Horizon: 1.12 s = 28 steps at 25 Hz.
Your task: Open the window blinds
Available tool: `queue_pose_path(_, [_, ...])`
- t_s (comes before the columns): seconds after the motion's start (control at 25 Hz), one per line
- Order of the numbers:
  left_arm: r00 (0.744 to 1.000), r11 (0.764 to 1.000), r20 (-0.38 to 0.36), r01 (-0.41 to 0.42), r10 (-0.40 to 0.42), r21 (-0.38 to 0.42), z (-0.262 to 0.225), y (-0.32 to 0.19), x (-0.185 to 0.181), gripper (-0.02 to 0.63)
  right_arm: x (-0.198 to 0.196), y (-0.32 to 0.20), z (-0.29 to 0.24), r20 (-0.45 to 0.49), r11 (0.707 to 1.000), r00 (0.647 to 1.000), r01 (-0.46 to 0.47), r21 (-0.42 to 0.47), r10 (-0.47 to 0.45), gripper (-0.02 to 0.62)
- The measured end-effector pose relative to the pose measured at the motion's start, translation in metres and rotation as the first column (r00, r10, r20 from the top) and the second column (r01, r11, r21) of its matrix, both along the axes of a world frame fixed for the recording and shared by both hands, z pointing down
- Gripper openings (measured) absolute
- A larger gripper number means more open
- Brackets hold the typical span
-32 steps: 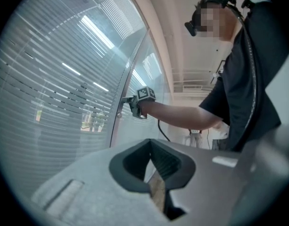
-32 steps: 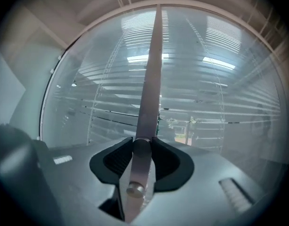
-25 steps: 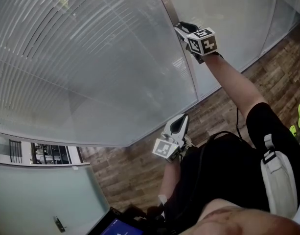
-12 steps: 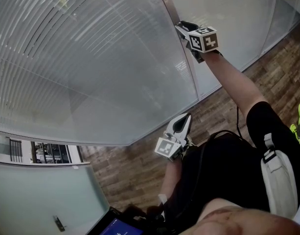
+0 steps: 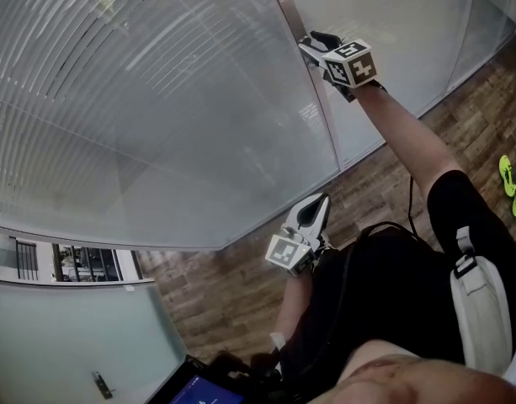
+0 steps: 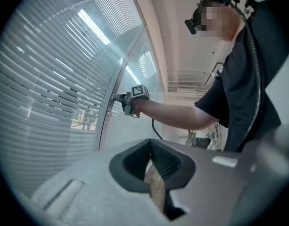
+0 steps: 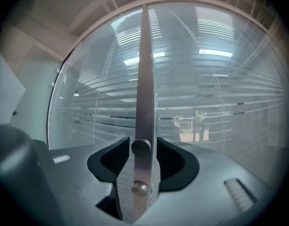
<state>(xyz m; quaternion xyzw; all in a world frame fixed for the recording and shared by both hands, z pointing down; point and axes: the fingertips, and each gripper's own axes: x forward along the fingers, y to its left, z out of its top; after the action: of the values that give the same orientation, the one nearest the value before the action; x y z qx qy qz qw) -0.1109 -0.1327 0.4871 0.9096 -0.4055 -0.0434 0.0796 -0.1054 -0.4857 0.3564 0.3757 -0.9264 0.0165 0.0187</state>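
head view: the right gripper (image 5: 312, 45) is raised against the metal post (image 5: 315, 120) between the glass panes. the window blinds (image 5: 114, 82) hang behind the glass on both sides of the post. the left gripper (image 5: 315, 209) is held lower, well away from the post, above the wooden floor (image 5: 232, 284).

left gripper view: its jaws are together and hold nothing.

right gripper view: a round knob (image 7: 141, 148) on the post stands between the jaws, which have just been opening and sit apart, not pressing it. the slats lie level, with gaps showing greenery beyond.
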Motion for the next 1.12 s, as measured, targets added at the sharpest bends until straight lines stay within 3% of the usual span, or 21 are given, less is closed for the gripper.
queue_pose_path(0.16, [1.000,1.000,-0.004,-0.006,0.006,-0.004,-0.002,-0.001,0.004,0.002,0.001,0.009,-0.009,-0.170,0.992,0.985,0.012,0.125,0.009,0.181])
queue_pose_path(0.32, [1.000,1.000,0.001,-0.016,0.016,-0.003,0.000,0.000,0.008,0.002,-0.005,0.021,-0.009,-0.372,0.964,0.928,0.070,0.257,0.032,0.189])
queue_pose_path(0.56, [1.000,1.000,-0.003,-0.009,0.009,-0.003,0.001,-0.001,0.006,0.002,-0.013,0.033,-0.005,-0.626,0.885,0.765,0.181,0.430,0.148,0.196])
queue_pose_path(0.68, [1.000,1.000,-0.002,-0.010,0.010,-0.005,0.000,0.000,0.006,0.002,-0.015,0.033,0.000,-0.736,0.820,0.623,0.257,0.511,0.264,0.209])
queue_pose_path(0.76, [1.000,1.000,-0.002,-0.013,0.013,-0.010,0.001,0.000,0.007,0.002,-0.016,0.028,0.007,-0.778,0.787,0.541,0.305,0.537,0.321,0.207])
queue_pose_path(0.84, [1.000,1.000,-0.005,-0.014,0.014,-0.011,0.003,0.001,0.007,0.002,-0.017,0.023,0.012,-0.796,0.771,0.492,0.332,0.544,0.351,0.206])
queue_pose_path(1.12, [1.000,1.000,-0.009,0.000,0.000,-0.013,0.006,0.003,0.004,0.002,-0.014,0.017,0.017,-0.809,0.753,0.439,0.352,0.556,0.392,0.173])
